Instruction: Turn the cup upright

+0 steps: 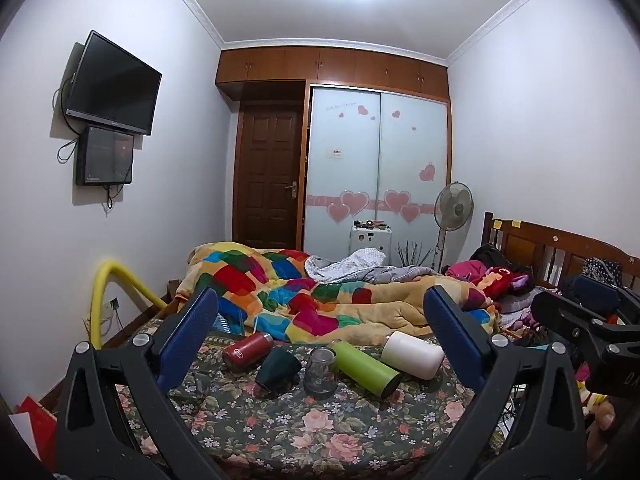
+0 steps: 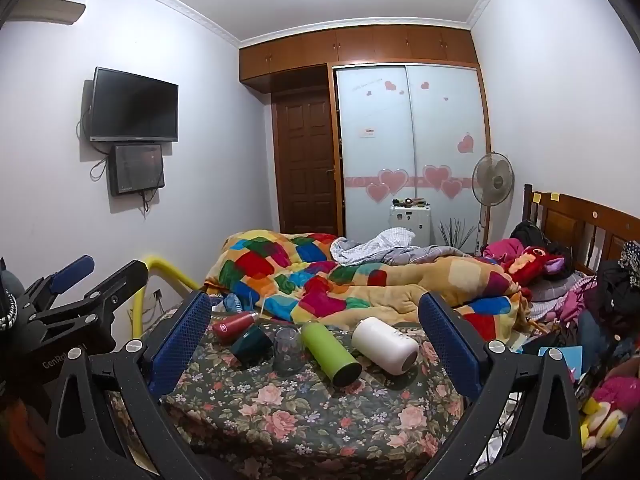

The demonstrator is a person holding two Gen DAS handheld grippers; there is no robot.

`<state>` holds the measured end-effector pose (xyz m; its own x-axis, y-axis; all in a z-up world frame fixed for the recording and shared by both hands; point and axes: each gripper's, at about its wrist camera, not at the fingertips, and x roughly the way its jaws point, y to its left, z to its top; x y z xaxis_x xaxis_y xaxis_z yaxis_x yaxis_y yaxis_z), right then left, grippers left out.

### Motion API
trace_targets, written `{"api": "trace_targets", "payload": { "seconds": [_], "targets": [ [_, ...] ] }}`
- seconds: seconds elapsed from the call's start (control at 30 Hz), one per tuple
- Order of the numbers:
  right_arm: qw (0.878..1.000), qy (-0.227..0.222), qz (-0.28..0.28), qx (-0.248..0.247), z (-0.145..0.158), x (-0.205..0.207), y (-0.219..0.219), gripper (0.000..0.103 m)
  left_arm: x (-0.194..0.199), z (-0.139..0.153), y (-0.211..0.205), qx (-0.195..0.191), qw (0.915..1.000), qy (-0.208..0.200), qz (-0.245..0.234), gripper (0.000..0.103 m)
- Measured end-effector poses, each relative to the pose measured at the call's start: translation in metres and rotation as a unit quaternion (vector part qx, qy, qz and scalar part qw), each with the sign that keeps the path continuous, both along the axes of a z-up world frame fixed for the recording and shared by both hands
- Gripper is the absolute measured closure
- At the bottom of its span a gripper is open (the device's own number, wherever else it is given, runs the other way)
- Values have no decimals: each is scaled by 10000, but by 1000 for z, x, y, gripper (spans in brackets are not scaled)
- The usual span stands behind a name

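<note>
Both claws hang wide open and empty above the near end of the bed: the left gripper (image 1: 320,332) and the right gripper (image 2: 316,328) each frame the row of drinkware between their blue pads. The likely target is the clear glass cup (image 1: 320,370), standing mouth-down on the flowered bedspread (image 1: 280,432), in the middle of the row. It looks light, stiff, smooth and breakable; a hold across its side walls at mid-height seems safest, with gentle pressure since glass slips.

Just left of it lies the dark green cup (image 1: 278,370), tipped on its side, and beyond that a red bottle (image 1: 248,350). Just right, almost touching the glass, lies a lime green bottle (image 1: 366,368), then a white bottle (image 1: 414,354). Room between neighbours is tight, so coming from above looks easier. The soft bedspread may let an upright cup wobble. The open stretch toward the near edge offers space for setting down.
</note>
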<state>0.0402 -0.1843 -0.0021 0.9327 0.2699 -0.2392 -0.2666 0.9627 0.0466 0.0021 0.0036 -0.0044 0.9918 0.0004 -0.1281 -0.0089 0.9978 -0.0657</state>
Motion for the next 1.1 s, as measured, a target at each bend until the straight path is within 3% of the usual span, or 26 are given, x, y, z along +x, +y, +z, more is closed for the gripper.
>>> {"api": "trace_targets", "payload": {
  "seconds": [1.1],
  "targets": [
    [9999,-84,-41,36,7,-2,-2,0,2,0,-4,52,10000,-10,26,0]
  ]
}}
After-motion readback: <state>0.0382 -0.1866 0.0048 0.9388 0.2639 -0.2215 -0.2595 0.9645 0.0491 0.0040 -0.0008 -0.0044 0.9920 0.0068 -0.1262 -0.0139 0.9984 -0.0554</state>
